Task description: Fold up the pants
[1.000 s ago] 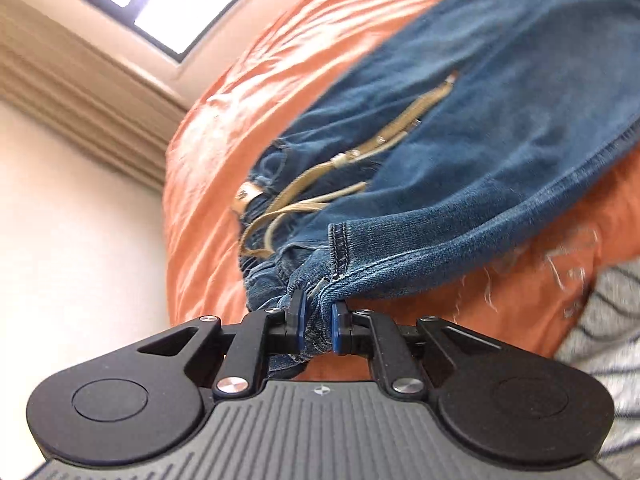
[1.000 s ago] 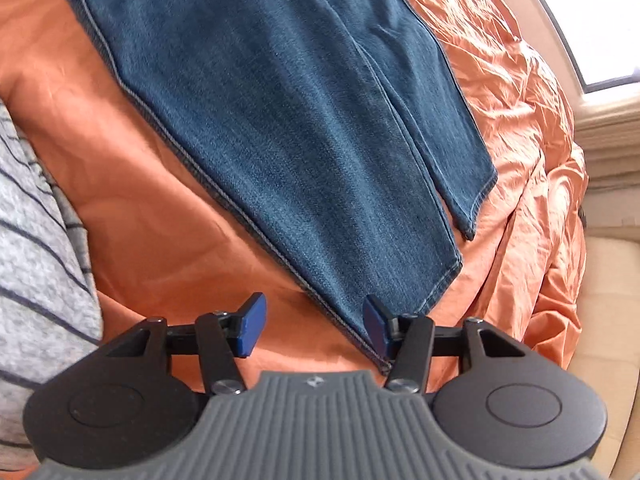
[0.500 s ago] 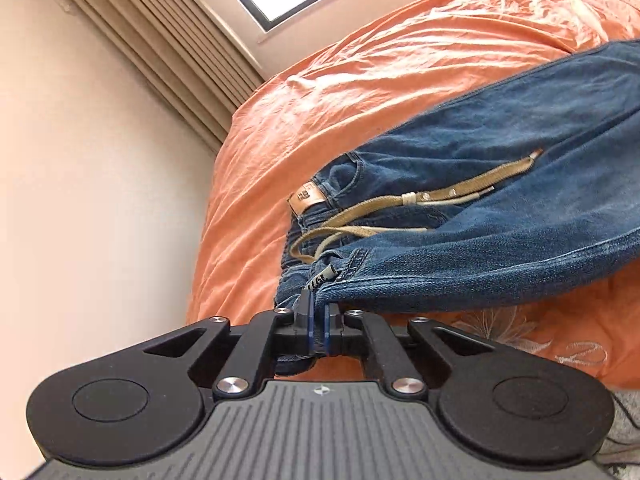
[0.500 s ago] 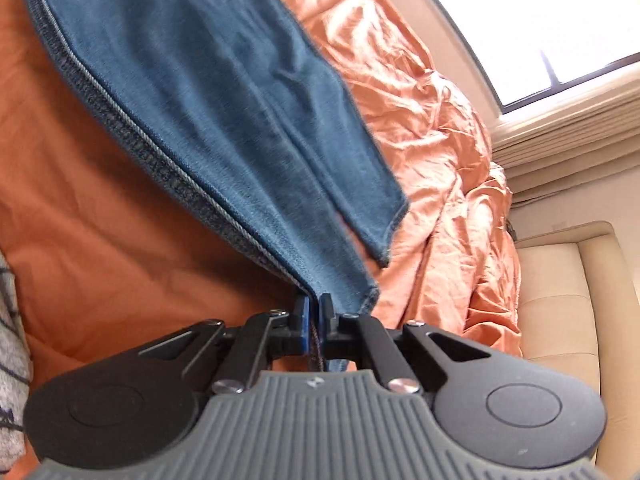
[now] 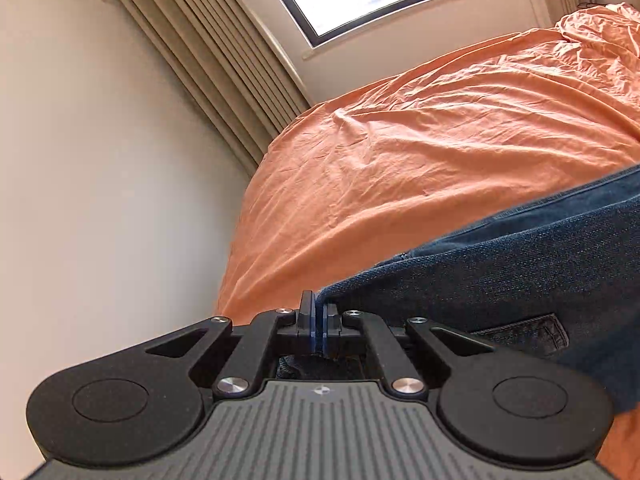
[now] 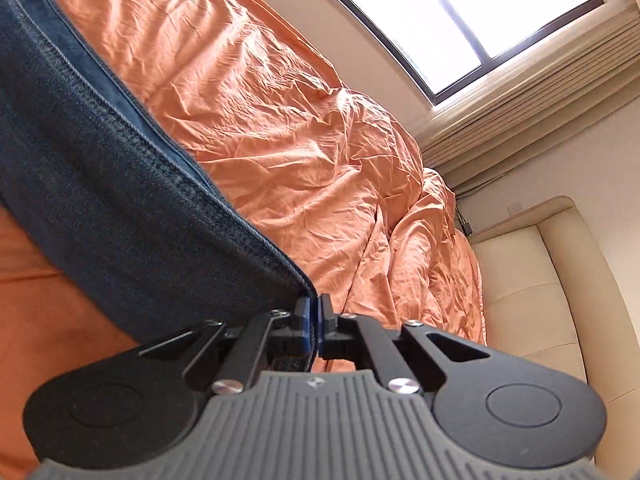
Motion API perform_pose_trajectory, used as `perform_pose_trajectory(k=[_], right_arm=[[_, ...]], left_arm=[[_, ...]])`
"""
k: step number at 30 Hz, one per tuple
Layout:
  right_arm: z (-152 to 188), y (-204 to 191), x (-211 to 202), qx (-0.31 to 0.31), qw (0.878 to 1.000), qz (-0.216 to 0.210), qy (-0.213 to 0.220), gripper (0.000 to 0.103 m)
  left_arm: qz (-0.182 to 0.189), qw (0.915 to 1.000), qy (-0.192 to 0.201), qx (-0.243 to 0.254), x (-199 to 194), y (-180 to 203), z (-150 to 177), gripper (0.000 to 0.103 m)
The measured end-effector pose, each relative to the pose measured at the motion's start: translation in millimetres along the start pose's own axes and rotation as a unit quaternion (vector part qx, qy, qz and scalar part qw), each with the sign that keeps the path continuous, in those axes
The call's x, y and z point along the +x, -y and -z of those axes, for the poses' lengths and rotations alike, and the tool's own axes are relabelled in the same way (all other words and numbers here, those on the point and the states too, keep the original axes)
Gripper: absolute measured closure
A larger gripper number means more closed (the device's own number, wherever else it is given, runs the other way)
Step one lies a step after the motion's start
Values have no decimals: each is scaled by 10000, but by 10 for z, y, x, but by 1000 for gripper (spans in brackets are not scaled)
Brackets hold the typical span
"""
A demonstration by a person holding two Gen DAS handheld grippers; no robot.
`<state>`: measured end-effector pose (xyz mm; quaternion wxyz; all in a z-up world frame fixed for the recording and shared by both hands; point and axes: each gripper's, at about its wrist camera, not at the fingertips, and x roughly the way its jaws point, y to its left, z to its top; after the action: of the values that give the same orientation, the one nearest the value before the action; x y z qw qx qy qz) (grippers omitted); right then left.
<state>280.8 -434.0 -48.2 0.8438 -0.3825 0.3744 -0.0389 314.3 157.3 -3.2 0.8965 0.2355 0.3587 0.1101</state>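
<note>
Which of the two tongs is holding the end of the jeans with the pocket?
The left tongs: a back pocket shows on the jeans beside them. The right tongs grip plain denim.

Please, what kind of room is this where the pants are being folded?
Most likely a bedroom. A bed with a wrinkled orange sheet fills both views, under a window with pale curtains. A cream sofa stands beside it. Both grippers hold the jeans.

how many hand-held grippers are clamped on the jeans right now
2. The left hand-held gripper pinches one corner of the jeans; the right hand-held gripper pinches another edge. Neither is open.
</note>
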Motion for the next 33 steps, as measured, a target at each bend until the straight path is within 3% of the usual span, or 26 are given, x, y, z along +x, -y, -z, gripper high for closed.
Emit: perform_pose_trajectory(k=[7, 12, 16, 23, 28, 33], right_arm=[[-425, -255, 1100, -195, 9988, -160, -415, 103], [-534, -557, 1781, -419, 9960, -334, -717, 103], [-538, -714, 2080, -499, 9935, -493, -891, 103], [-506, -831, 2198, -434, 9944, -358, -899, 103], [-533, -551, 1896, 521, 9966, -7, -640, 103], [-605, -511, 2069, 1212, 9880, -145, -942, 103]], left_arm=[[98, 9986, -493, 163, 1004, 333, -306, 100], [159, 9955, -876, 328, 1654, 598, -267, 100], [211, 9937, -1038, 371, 1978, 728, -177, 100], [54, 9961, -845, 239, 1989, 800, -94, 100], [-39, 9995, -262, -191, 1547, 575, -166, 99], [32, 9982, -507, -326, 1745, 621, -283, 98]])
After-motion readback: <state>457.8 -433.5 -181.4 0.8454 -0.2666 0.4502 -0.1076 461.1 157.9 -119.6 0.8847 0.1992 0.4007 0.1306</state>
